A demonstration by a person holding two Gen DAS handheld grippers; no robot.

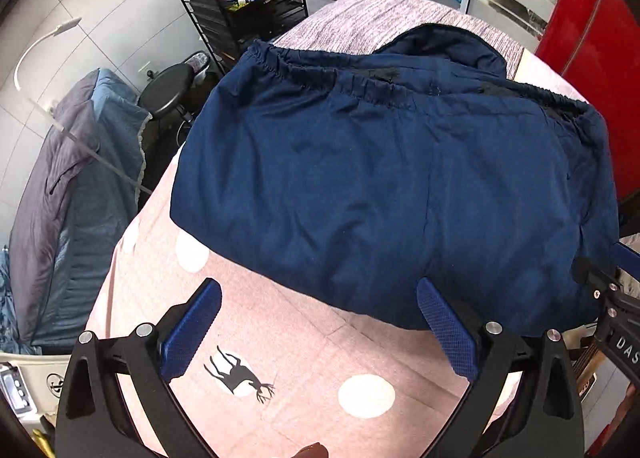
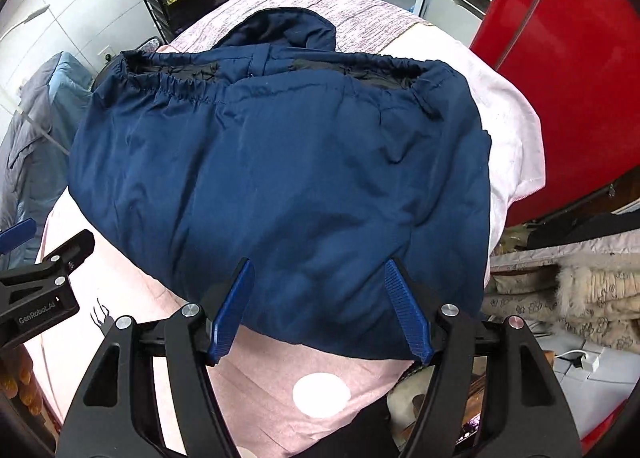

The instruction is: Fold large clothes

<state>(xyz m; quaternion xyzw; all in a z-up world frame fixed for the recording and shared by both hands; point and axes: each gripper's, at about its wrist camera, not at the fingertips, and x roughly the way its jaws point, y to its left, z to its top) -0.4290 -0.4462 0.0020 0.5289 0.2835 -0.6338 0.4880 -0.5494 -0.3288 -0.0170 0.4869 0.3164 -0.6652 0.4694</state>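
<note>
A black wire rack (image 1: 244, 5) holds cluttered trays beyond the folded navy jacket (image 1: 392, 185) on the pink surface (image 1: 280, 358). Left gripper (image 1: 318, 332) and right gripper (image 2: 318, 308) jaws released.

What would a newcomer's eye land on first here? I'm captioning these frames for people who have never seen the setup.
First, the navy jacket, folded into a bulky bundle in the middle of the pink spotted cover, its elastic hem at the far edge. Next, the open left gripper and open right gripper, both poised at the jacket's near edge. Then the glossy red cabinet at the far right.
</note>
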